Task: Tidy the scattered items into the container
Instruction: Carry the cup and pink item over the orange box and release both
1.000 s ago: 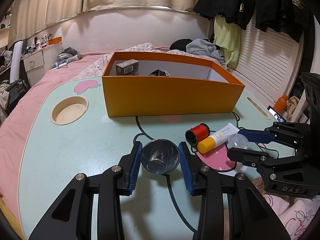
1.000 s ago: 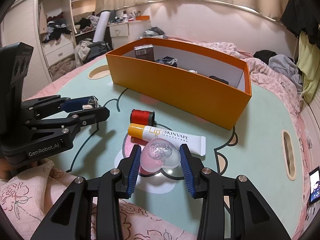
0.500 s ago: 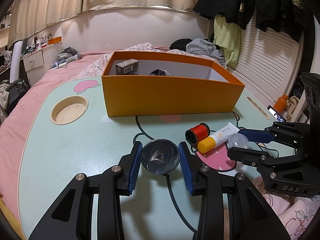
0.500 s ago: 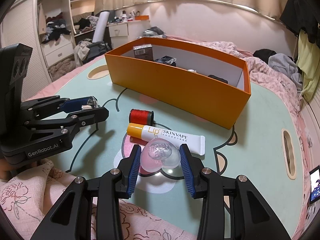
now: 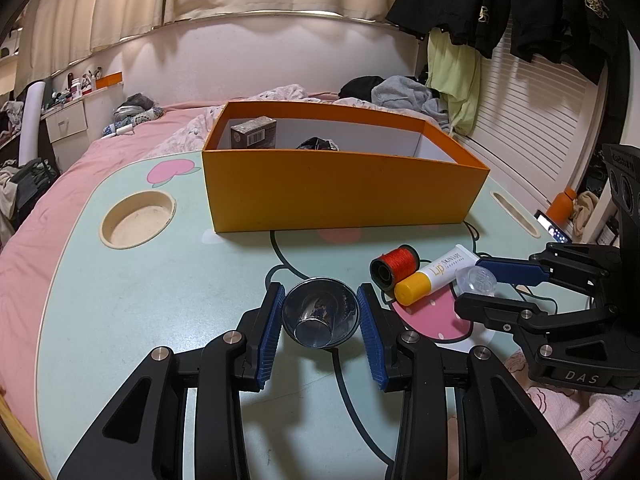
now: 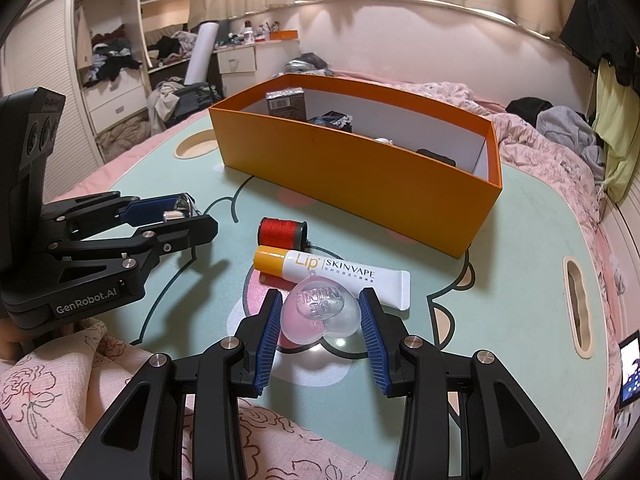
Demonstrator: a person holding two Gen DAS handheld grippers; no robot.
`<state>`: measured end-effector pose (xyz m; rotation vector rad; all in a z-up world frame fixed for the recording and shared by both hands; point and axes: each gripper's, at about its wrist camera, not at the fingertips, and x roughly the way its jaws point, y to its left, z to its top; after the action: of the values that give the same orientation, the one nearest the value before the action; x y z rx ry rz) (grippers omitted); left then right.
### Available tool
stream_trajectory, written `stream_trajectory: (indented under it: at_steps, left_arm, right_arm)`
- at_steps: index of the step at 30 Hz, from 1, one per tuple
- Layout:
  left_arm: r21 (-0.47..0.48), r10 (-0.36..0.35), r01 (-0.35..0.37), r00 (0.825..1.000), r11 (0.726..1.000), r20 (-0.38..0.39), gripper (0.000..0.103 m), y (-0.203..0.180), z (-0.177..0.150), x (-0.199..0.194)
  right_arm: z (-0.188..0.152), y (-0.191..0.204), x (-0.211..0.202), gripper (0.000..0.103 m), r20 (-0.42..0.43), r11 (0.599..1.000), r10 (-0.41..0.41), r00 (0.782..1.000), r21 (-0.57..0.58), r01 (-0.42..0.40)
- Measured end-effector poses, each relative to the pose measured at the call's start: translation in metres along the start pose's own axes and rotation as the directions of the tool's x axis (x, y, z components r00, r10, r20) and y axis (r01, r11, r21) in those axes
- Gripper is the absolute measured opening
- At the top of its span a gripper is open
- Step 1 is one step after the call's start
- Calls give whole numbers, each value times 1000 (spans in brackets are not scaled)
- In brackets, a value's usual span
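My left gripper (image 5: 320, 310) is shut on a small shiny metal cup (image 5: 316, 320), its blue pads pressing both sides just over the green table. My right gripper (image 6: 320, 312) is shut on a clear heart-shaped plastic case (image 6: 312, 322). Between the two lie a red thread spool (image 5: 396, 262) and a white lip balm tube with a yellow cap (image 5: 436, 276), close together on the table. Behind them stands the orange box (image 5: 340, 192), open at the top. From the right wrist, the left gripper (image 6: 180, 212) shows at the left, with the spool (image 6: 280, 232) and tube (image 6: 332, 274) ahead.
The box holds a dark carton (image 5: 254, 132) and some dark items. The table has a round recess (image 5: 138, 220) at the left and a slot (image 6: 576, 308) at the right. A phone (image 6: 630, 372) lies off the right edge. Pink floral bedding (image 6: 60, 380) borders the near edge.
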<state>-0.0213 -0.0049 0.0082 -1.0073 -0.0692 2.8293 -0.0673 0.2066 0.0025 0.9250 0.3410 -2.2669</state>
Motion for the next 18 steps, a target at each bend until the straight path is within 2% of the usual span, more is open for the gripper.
stream_trajectory:
  at_steps: [10, 14, 18]
  left_arm:
    - [23, 12, -12, 1000, 1000, -4, 39, -3, 4, 0]
    - [55, 8, -9, 1000, 998, 29, 39, -7, 19, -7]
    - [72, -19, 11, 995, 997, 100, 39, -7, 55, -12]
  right_arm:
    - [2, -2, -3, 39, 9, 1000, 5, 1000, 7, -5]
    - [16, -11, -17, 39, 75, 999, 12, 997, 47, -16]
    - [44, -30, -27, 39, 150, 989, 23, 988, 138, -44]
